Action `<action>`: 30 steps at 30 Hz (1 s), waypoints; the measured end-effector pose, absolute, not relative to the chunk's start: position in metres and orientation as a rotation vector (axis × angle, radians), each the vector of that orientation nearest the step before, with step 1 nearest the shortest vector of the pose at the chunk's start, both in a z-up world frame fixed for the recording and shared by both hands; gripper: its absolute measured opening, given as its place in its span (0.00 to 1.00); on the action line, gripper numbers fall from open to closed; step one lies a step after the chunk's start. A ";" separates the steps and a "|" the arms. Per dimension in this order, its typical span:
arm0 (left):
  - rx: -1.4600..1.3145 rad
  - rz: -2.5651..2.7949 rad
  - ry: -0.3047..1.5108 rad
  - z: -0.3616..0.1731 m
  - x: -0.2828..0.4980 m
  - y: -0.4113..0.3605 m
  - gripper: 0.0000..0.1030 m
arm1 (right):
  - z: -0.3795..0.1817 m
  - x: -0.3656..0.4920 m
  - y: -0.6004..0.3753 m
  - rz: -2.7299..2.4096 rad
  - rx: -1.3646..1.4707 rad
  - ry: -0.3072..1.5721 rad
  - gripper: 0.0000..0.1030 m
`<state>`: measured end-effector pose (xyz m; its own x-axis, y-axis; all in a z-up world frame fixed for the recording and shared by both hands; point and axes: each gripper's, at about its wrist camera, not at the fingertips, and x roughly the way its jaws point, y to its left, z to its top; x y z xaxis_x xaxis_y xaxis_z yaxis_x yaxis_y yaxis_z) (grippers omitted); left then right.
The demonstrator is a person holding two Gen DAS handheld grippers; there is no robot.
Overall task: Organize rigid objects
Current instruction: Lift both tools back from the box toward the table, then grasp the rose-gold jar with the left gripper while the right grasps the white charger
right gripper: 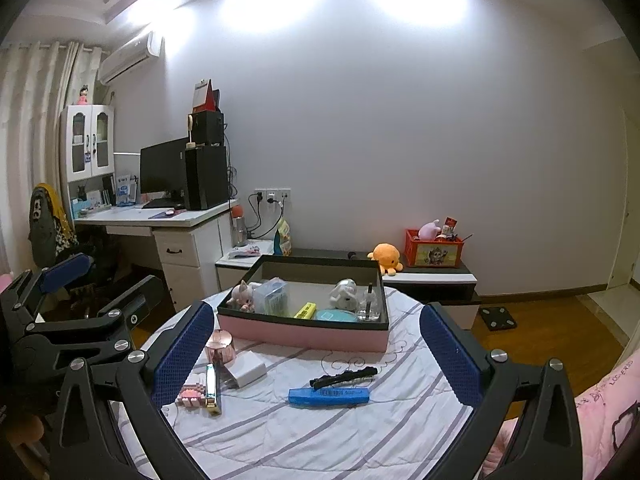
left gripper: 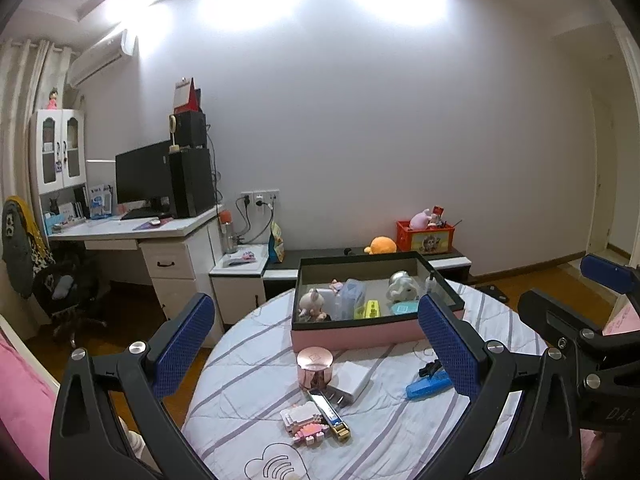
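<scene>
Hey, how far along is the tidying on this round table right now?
Partly done. Already in the pink box: a doll, a yellow item, a teal case and more. In hand: nothing; left gripper and right gripper are open. Left: rose-gold tin, white charger, pink block toy, nail clipper, black hair clip, blue case.

Far left, a white desk stood against the wall, bearing a black monitor and a black computer tower with a smaller black box stacked on top. A white glass-door cabinet rose at the desk's left end, and an air conditioner hung above it beside pale curtains. Along the far wall, a low bench carried an orange plush octopus and a red crate of toys. A black scale lay on the wooden floor at right.
</scene>
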<state>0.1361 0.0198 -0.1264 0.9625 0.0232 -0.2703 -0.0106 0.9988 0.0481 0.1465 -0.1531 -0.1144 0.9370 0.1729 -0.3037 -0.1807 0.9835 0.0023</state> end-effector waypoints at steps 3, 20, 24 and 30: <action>0.031 -0.007 0.320 -0.136 0.144 0.025 1.00 | -0.121 0.153 -0.151 0.188 -0.025 0.334 1.00; 0.012 0.000 0.644 -0.233 0.209 0.054 1.00 | -0.211 0.213 -0.156 0.164 -0.023 0.616 1.00; -0.016 0.003 0.700 -0.247 0.237 0.058 1.00 | -0.227 0.227 -0.159 0.163 -0.013 0.665 1.00; -0.037 -0.016 0.743 -0.259 0.277 0.055 1.00 | -0.240 0.250 -0.161 0.152 -0.013 0.701 1.00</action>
<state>0.2770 0.0548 -0.2590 0.7362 -0.0276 -0.6762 0.0016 0.9992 -0.0391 0.2499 -0.1606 -0.2401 0.7534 0.1346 -0.6437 -0.1433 0.9889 0.0391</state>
